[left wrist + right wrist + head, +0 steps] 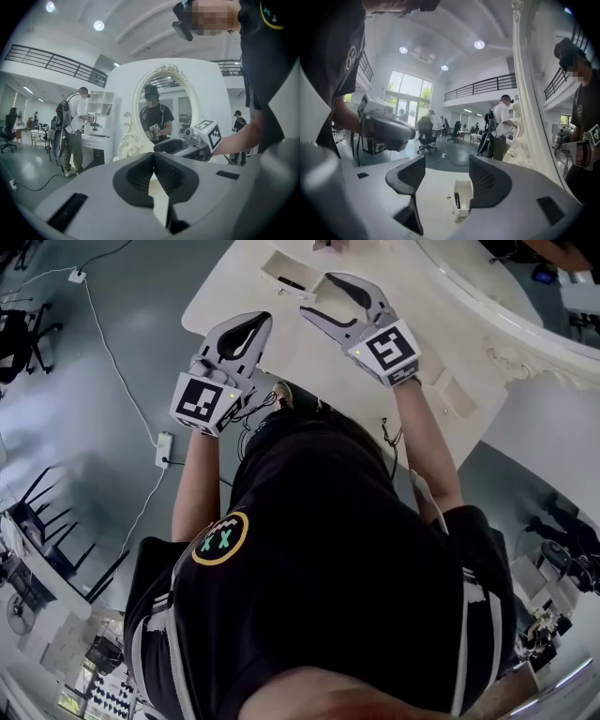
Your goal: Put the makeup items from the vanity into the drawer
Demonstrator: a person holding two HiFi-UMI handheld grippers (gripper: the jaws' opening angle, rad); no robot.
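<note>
Past the person's black shirt [328, 549], the left gripper [258, 324] has its jaws pressed together and empty, the right gripper [317, 296] spread and empty above the white bench [225, 292], near the open drawer [272, 266] holding a slim dark makeup item [291, 283], probably light, rigid and slick, best pinched mid-length.

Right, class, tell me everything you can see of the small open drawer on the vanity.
The drawer is a small white open-topped box, seemingly painted wood, with a tiny round knob on its front. One slim dark item lies lengthwise inside. It appears to sit level on the pale vanity top, ahead of the right gripper, whose jaws stand apart and clear of it; no gripper touches it.
</note>
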